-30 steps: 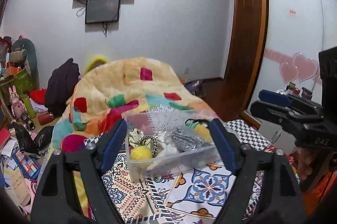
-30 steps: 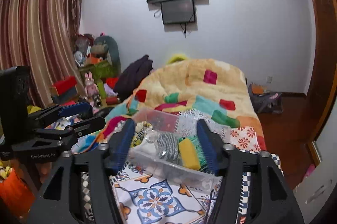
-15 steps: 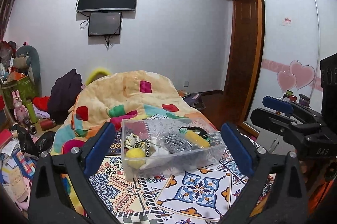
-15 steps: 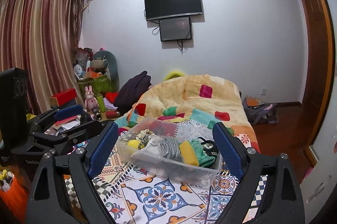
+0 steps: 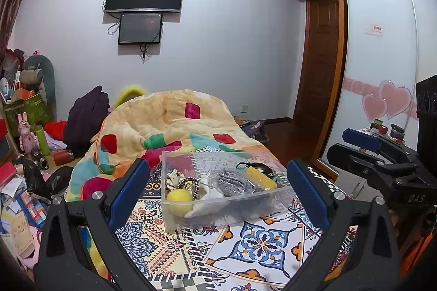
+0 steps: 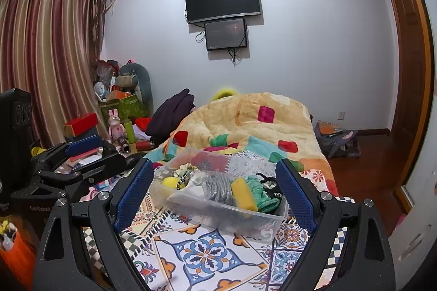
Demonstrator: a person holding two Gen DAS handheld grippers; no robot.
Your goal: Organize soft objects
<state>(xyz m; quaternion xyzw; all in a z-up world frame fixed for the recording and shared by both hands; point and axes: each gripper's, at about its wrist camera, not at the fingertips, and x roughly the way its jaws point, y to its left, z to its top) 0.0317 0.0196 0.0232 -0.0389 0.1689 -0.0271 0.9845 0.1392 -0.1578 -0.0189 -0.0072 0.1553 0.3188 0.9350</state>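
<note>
A clear plastic box (image 5: 218, 214) (image 6: 226, 211) stands on the patterned bed cover. It holds a yellow ball (image 5: 179, 198), a grey knitted piece (image 5: 235, 181) (image 6: 217, 187), a yellow sponge (image 6: 243, 194), a green cloth (image 6: 262, 195) and other small soft items. My left gripper (image 5: 218, 190) is open and empty, held back from the box with a finger either side of it. My right gripper (image 6: 215, 184) is open and empty, also back from the box. The right gripper shows at the left view's right edge (image 5: 382, 165), the left gripper at the right view's left edge (image 6: 76, 162).
A colourful quilt (image 5: 169, 127) is heaped on the bed behind the box. Dark clothes (image 6: 172, 110) lie beside it. A cluttered side area with toys, boxes and bottles (image 6: 117, 121) is at left. A bag (image 6: 336, 140) lies on the wooden floor at right.
Both grippers have opened wider and pulled back from the box, tilting upward. The box stays on the bed cover.
</note>
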